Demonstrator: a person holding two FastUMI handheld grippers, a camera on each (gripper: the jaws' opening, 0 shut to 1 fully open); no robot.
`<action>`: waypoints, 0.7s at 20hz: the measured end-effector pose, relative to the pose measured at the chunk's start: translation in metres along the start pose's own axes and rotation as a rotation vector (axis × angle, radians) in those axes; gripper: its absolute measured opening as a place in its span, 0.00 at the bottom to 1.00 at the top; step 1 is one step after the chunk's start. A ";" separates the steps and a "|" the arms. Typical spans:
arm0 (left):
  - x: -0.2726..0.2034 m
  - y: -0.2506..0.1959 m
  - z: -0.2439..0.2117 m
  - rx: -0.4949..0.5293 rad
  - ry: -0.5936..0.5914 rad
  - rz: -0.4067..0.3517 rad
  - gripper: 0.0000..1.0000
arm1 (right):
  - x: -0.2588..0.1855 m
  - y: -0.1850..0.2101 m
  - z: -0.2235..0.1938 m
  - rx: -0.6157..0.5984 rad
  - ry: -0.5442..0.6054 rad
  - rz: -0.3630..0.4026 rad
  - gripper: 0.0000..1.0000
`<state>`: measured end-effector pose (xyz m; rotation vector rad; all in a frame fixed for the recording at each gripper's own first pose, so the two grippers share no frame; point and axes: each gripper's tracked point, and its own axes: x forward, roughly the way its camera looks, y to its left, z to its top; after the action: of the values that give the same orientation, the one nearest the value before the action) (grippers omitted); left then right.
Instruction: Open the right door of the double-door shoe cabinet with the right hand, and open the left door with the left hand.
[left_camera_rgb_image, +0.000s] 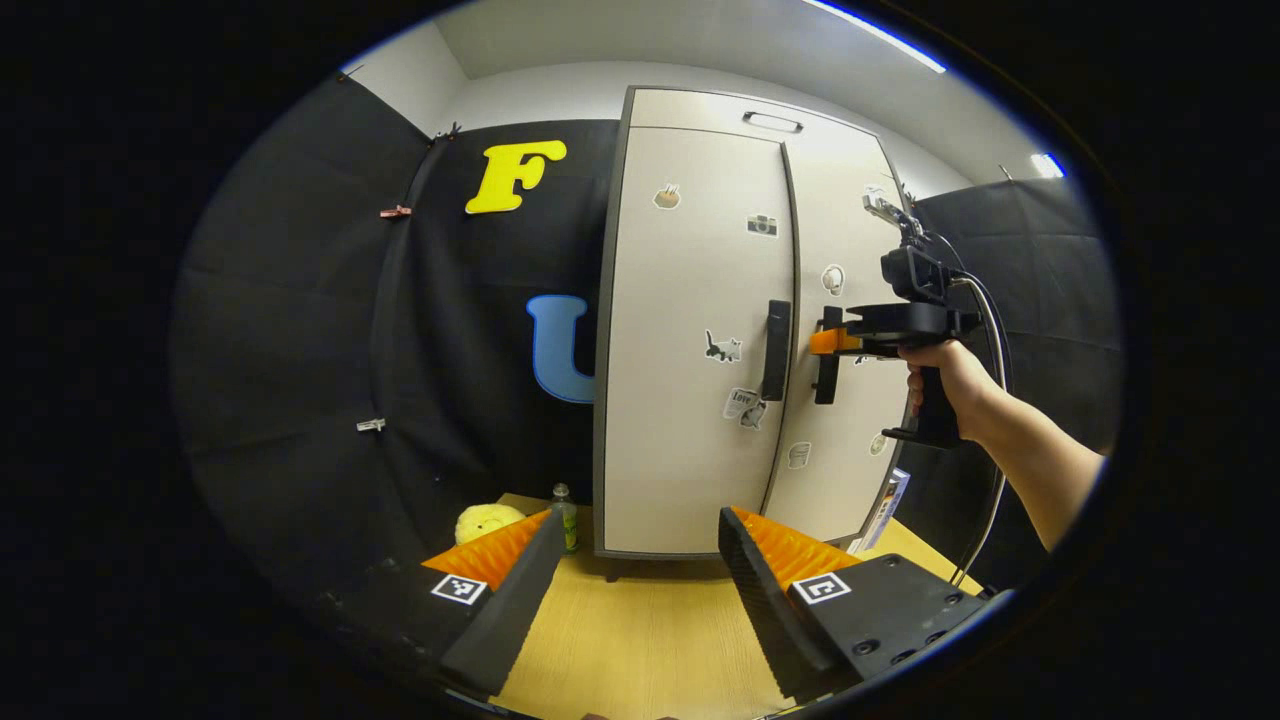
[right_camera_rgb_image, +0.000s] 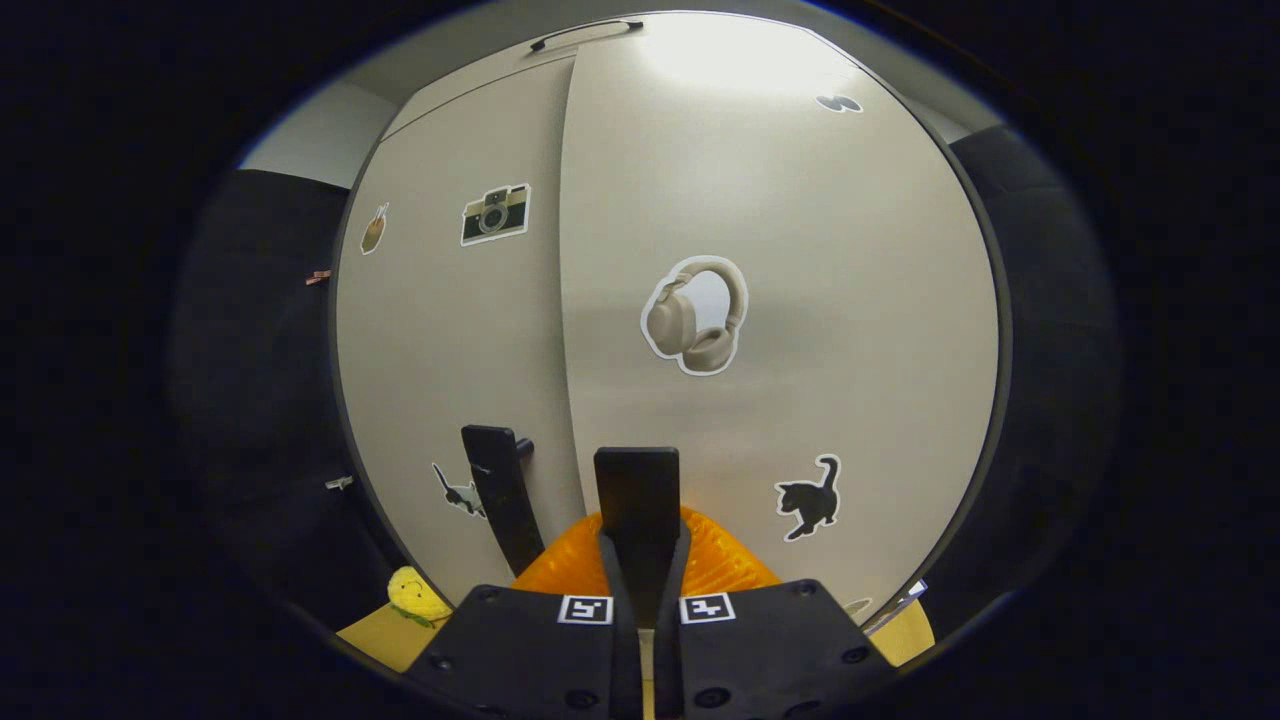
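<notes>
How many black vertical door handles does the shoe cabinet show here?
2. One black bar handle sits on the left door's inner edge; the other black bar handle is on the right door, clamped between the right gripper fingers.

The left gripper (left_camera_rgb_image: 640, 560) hangs above the counter (left_camera_rgb_image: 640, 640), jaws spread wide, facing the closed shoe cabinet (left_camera_rgb_image: 700, 330). The right gripper (left_camera_rgb_image: 832, 342), held by a hand (left_camera_rgb_image: 945, 375), sits at the right door handle (left_camera_rgb_image: 826, 358).
</notes>
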<state>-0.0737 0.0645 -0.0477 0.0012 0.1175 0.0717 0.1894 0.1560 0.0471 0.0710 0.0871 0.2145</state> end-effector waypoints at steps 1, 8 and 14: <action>-0.001 -0.003 0.000 0.002 0.000 -0.012 0.95 | -0.007 0.000 0.000 0.008 -0.005 0.006 0.10; -0.007 -0.018 0.001 0.016 -0.012 -0.096 0.95 | -0.048 -0.013 -0.001 -0.007 -0.017 -0.007 0.09; -0.008 -0.020 -0.002 0.013 -0.006 -0.133 0.95 | -0.074 -0.028 0.000 -0.029 -0.028 -0.044 0.09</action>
<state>-0.0807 0.0438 -0.0490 0.0066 0.1118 -0.0620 0.1235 0.1128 0.0507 0.0430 0.0574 0.1704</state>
